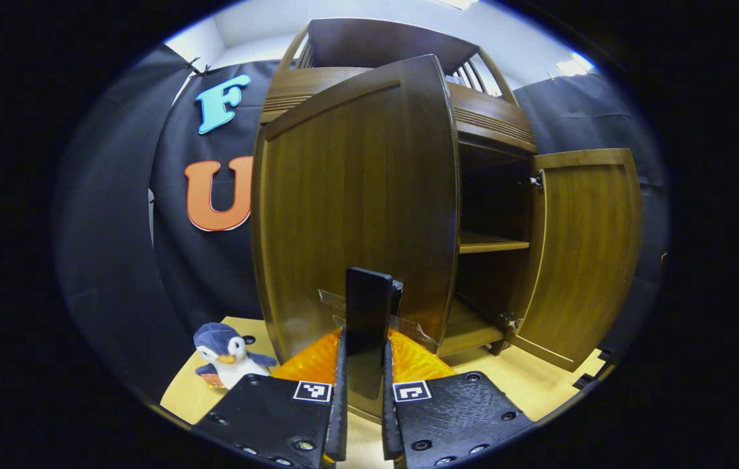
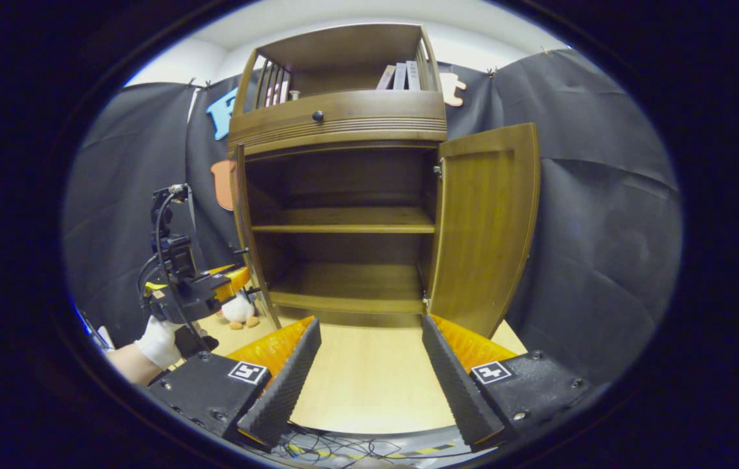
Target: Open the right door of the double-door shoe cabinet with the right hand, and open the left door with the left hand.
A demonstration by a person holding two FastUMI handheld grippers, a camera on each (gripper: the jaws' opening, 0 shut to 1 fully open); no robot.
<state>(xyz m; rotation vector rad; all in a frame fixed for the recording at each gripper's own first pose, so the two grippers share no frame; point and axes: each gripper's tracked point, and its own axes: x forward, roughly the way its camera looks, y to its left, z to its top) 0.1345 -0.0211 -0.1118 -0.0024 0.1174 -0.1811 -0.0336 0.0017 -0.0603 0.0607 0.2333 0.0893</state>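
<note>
- The left gripper (image 1: 365, 365) was clamped on the dark upright handle (image 1: 366, 312) of the dark brown wooden left door (image 1: 356, 208) of the shoe cabinet (image 2: 343, 117). Both fingers pressed its sides, and the door was swung well out from the cabinet front.
- The grip sat on a narrow handle, so I judged the main risk to be a slip. If the hand pulled straight back instead of following the door's arc around its hinge, the handle could twist out from between the fingers.
- A second risk was the small blue and white penguin plush toy (image 1: 229, 355) on the pale wooden worktop (image 2: 356, 378), near the left door's hinge side. A door swung fully back might brush it or knock it over.
- The right gripper (image 2: 369, 371) hung with its fingers wide apart and holding nothing, in front of the cabinet's open middle.
- The brown wooden right door (image 2: 483, 221) stood fully open, well apart from that gripper and up to its right.
- The inner shelf (image 2: 343, 228) looked bare, so nothing seemed likely to fall out.
</note>
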